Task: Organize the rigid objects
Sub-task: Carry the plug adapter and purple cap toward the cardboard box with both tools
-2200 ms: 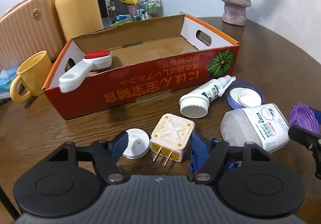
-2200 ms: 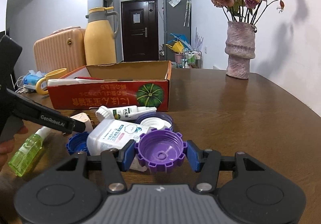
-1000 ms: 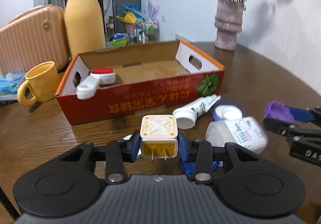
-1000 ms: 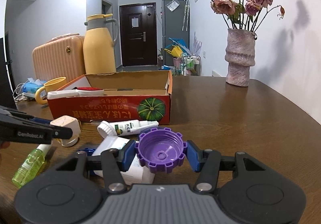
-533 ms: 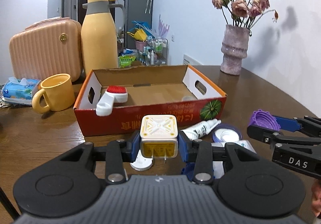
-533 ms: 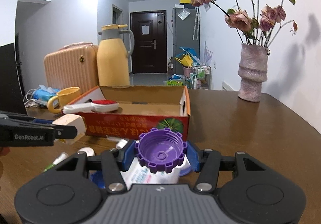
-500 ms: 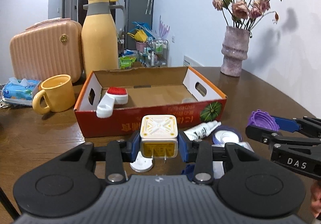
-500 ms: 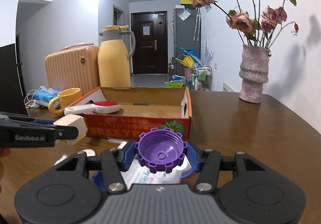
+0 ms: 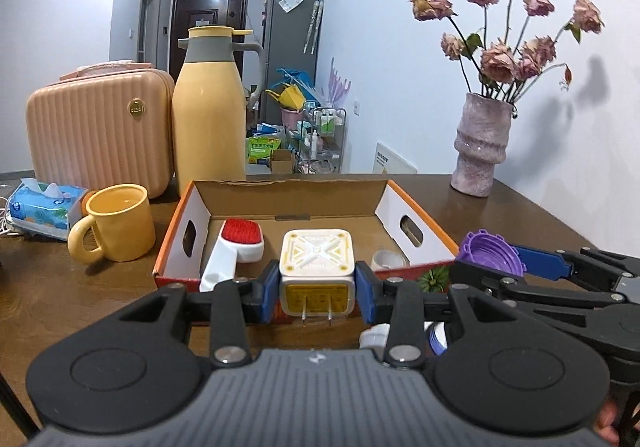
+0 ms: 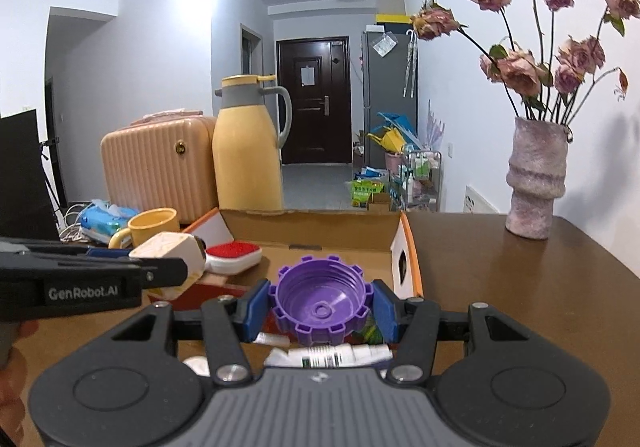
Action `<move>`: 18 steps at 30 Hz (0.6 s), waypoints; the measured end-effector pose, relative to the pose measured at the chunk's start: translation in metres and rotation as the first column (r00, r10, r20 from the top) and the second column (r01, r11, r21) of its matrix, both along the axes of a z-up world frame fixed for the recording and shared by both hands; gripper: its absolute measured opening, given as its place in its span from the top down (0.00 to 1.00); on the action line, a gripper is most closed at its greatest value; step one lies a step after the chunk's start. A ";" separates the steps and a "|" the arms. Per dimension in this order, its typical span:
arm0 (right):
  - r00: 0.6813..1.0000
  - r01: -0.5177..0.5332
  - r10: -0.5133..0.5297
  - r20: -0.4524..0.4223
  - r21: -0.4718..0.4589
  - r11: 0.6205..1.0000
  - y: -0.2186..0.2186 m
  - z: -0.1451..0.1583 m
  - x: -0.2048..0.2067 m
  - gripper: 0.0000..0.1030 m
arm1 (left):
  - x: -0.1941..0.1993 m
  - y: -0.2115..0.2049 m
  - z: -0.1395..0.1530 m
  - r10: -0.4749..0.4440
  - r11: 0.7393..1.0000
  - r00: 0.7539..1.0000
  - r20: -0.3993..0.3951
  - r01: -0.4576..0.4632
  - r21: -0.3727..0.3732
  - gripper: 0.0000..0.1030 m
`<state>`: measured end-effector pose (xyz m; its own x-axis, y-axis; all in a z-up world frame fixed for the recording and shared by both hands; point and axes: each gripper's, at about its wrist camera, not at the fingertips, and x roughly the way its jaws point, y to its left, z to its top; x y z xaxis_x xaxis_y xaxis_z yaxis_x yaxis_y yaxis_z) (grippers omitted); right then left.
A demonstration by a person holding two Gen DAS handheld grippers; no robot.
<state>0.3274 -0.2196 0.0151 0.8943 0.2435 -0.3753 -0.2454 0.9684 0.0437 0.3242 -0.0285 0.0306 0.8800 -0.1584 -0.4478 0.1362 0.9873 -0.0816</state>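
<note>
Mid-carry: left tongs (image 9: 317, 290) clamped on plug adapter (image 9: 317, 262), right tongs (image 10: 320, 311) clamped on purple cap (image 10: 320, 301), both near box (image 9: 420, 221). Next: move over it, release.

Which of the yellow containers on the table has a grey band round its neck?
The tall yellow jug standing behind the cardboard box. The small yellow mug to its left is plain yellow, squat and open-topped.

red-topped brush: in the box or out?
In. The brush lies inside the cardboard box, its handle leaning over the front wall.
</note>
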 end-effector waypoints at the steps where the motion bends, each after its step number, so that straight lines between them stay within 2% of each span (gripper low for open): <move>1: 1.000 0.000 0.000 0.003 0.000 1.000 0.002 0.001 0.005 0.48 | 0.003 0.001 0.001 0.003 1.000 1.000 0.001 -0.003 -0.004 0.62; 10: 1.000 0.006 -0.006 -0.001 0.006 1.000 0.010 0.005 0.049 0.48 | 0.041 0.002 0.006 0.039 0.999 0.999 0.011 -0.039 -0.017 0.62; 18: 1.000 0.015 -0.015 -0.014 -0.015 1.000 0.015 -0.001 0.092 0.48 | 0.080 0.007 0.001 0.082 0.996 0.997 -0.013 -0.083 -0.032 0.62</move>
